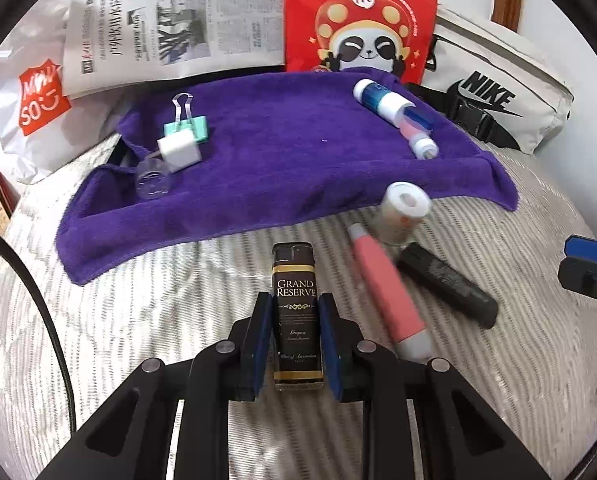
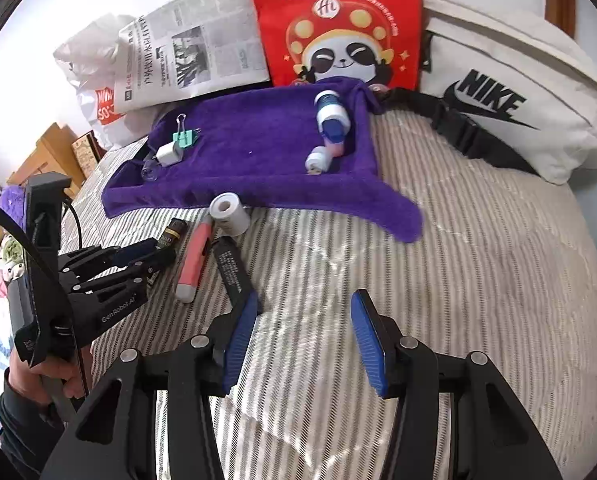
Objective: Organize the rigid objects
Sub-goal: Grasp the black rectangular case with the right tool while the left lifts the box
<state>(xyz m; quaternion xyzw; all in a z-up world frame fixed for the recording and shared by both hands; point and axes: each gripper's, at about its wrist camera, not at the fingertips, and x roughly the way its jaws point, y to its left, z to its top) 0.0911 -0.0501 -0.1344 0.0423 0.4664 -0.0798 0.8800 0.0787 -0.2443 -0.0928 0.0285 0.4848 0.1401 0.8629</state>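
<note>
Your left tool (image 1: 296,320) is clamped on the brown lighter (image 1: 297,312), its blue pads pressed to both long sides while the lighter lies on the striped bed cover (image 1: 138,300), pointing toward 12 o'clock. Your right tool (image 2: 304,332) stands apart with nothing between its pads, hovering over bare cover with the black stick (image 2: 232,270) just off its left pad at 10 o'clock.

You look to be at the pick-up step for the lighter, with the purple towel (image 1: 278,152) as the likely sorting place: a binder clip (image 1: 188,120), a white charger plug (image 1: 178,150) and a clear cap (image 1: 152,180) sit together at its 9 o'clock side, and the blue-and-white tubes (image 1: 394,108) at its 2 o'clock side. The next move, as you might judge it, calls for a clean lift straight off the cover and a carry toward 12 o'clock onto the towel, keeping clear of the pink tube (image 1: 386,292) and the white roll (image 1: 404,212) lying just off at 2 o'clock.

Hard to read: the lighter's lower end is tucked between the tool's arms, so you cannot tell how deep the grip sits. From the right wrist view, your left tool covers most of the lighter. The pink tube and white roll are blurred.
</note>
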